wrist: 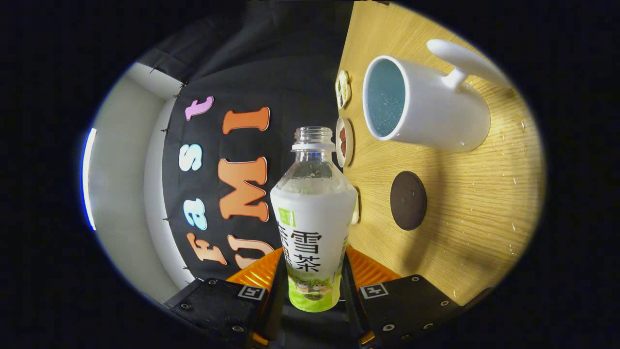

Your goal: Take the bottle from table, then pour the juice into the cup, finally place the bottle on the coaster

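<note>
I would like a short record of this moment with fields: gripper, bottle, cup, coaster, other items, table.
gripper: gripper shut on the bottle, one finger on each side of its lower body
bottle: bottle uncapped, held rolled sideways relative to the table, mouth beside the cup but not over it
cup: white cup with handle, standing on the table, pale blue inside
coaster: dark round coaster lying flat, nothing on it, between cup and gripper
other items: two small round pieces by the table's far edge
table: wooden table, small droplets scattered on it
</note>
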`<control>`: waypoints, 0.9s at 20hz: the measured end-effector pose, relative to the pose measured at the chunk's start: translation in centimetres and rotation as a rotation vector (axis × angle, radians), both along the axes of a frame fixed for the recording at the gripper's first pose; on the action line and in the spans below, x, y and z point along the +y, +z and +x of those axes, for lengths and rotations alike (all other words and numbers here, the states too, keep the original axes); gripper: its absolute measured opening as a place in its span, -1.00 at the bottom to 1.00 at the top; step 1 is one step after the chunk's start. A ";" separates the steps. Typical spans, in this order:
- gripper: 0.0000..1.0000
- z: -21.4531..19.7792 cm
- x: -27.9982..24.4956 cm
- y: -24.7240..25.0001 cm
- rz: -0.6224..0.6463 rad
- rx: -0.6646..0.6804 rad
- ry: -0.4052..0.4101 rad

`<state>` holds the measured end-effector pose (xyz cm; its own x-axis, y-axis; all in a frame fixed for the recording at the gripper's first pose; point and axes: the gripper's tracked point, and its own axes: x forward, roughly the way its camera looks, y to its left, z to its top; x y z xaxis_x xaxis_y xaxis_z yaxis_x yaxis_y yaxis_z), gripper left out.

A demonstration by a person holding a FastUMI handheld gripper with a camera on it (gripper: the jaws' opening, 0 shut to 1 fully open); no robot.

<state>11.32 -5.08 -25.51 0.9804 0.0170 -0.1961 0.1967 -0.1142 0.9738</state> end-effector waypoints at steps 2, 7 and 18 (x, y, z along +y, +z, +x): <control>0.12 0.1 -0.2 0.2 0.027 0.000 -0.009; 0.12 0.1 -0.7 0.2 0.086 0.000 -0.032; 0.12 0.4 -2.1 0.7 0.099 0.001 -0.052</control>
<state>11.76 -7.16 -24.77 0.9803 -0.0148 -0.1970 0.1890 -0.2202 0.9570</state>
